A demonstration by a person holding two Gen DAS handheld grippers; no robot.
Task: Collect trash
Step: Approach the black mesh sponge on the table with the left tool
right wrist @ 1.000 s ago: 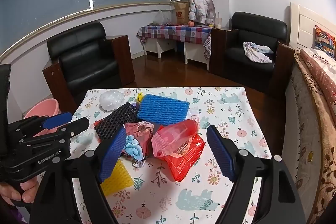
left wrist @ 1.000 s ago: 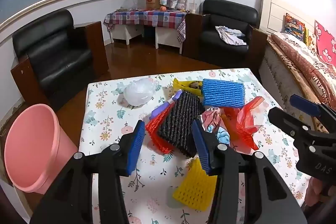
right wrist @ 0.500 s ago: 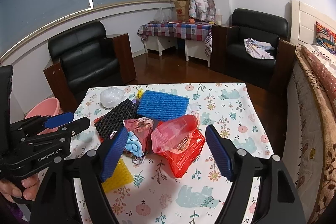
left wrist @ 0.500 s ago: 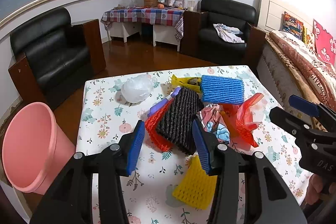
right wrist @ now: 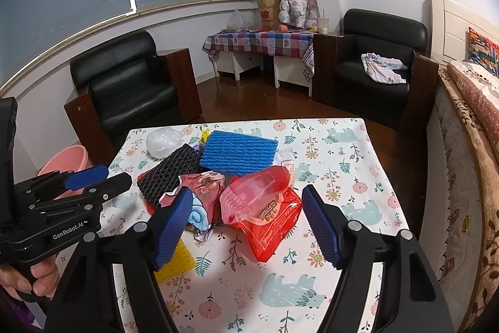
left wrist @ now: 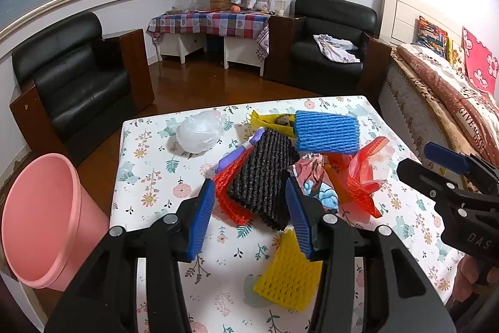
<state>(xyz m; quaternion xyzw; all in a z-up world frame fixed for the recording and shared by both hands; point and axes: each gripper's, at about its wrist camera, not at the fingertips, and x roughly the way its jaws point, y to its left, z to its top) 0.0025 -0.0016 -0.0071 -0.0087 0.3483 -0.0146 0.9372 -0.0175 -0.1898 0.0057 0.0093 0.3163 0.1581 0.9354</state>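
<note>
A pile of trash lies on the floral-cloth table: a black foam net, a blue foam net, a red plastic bag, a crumpled floral wrapper, a yellow foam net and a balled white plastic bag. My left gripper hovers open just short of the black net, touching nothing. My right gripper hangs over the near side of the red bag. Its jaws are closing, and the pads stand clear of the bag.
A pink bin stands on the floor off the table's left edge. Black armchairs sit beyond the table, and a bed runs along the right. A hand holds the left gripper's handle.
The right gripper's jaws have drawn slightly closer together over the red bag. The left gripper has kept still and as wide as before.
</note>
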